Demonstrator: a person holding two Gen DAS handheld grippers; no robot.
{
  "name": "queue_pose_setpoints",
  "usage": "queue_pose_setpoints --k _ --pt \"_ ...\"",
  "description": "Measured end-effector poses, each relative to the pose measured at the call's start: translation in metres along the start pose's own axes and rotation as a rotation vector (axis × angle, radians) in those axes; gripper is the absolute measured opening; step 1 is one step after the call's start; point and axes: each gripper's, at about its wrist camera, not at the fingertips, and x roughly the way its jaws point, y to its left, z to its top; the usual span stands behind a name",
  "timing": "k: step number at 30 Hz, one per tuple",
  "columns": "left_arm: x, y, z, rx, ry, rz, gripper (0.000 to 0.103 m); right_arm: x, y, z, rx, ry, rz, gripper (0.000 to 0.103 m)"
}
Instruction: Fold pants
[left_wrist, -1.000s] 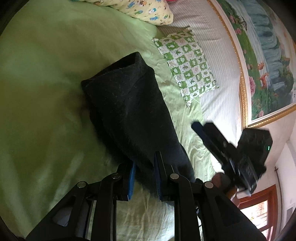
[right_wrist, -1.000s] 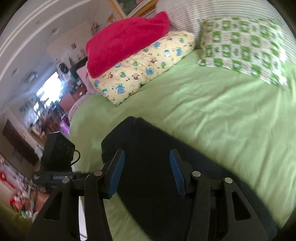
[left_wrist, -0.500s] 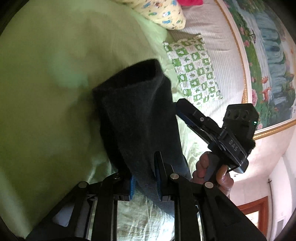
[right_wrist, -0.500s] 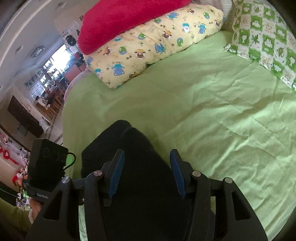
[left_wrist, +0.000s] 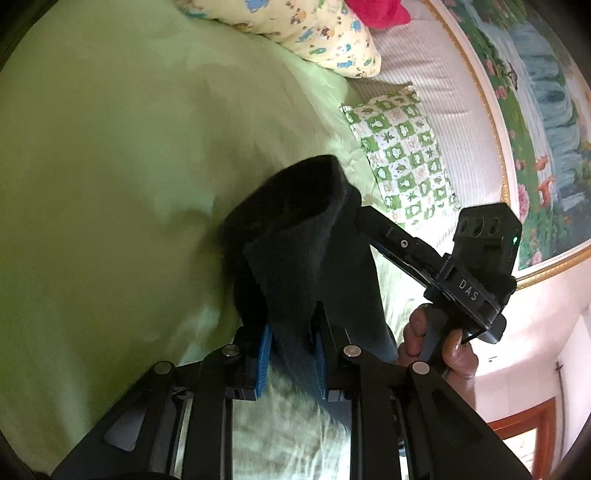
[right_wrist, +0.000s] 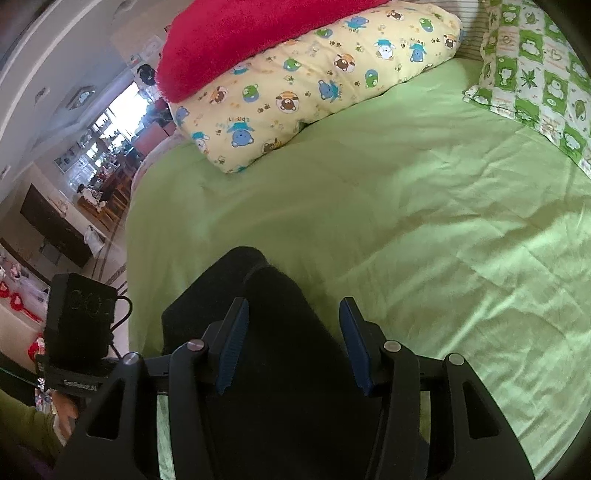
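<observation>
Left wrist view: the left tool (left_wrist: 290, 354) is clamped narrow on the dark pants (left_wrist: 306, 236), fabric pinched right between the blue pads. The pants run away from it, long axis pointing up toward the far pillows, and the far end is lifted off the green bed (left_wrist: 110, 166) with its open cuff curling back. The right tool (left_wrist: 373, 225) comes in from the right, its tips tucked in behind the pants' right edge, so from here I can't tell its gap.

Right wrist view: the right tool (right_wrist: 293, 343) has its pads set wide, pants (right_wrist: 280, 332) lying in the gap but neither pad visibly pressing them. So I'd call it not gripping. The pants sit at the near edge of the bed (right_wrist: 406, 221), stretching straight ahead from the tool, rounded end farthest.

My guess: the next move carries the raised end over, and the left tool has the hold, so it leads along that long axis.

Count: one pair of pants, two tools, one bed, one yellow pillow (right_wrist: 314, 85), one green checked pillow (right_wrist: 535, 70), one red blanket (right_wrist: 240, 40), one painting (left_wrist: 535, 110).
</observation>
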Motion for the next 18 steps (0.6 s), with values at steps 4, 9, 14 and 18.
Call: queue_pose_setpoints --k 4,9,14,18 --pt "0.013 0.004 0.004 0.001 0.010 -0.015 0.019 0.013 -0.002 0.009 0.011 0.029 0.024 0.052" --pt "0.014 0.001 0.001 0.043 -0.009 0.000 0.007 0.020 0.000 0.009 0.017 0.059 0.035 0.032" --pt "0.005 -0.015 -0.002 0.104 -0.033 -0.003 0.006 0.002 0.005 0.002 0.020 0.004 0.046 0.025" --pt "-0.006 -0.038 -0.007 0.156 -0.058 -0.025 0.006 -0.024 0.009 -0.002 0.047 -0.069 0.066 0.024"
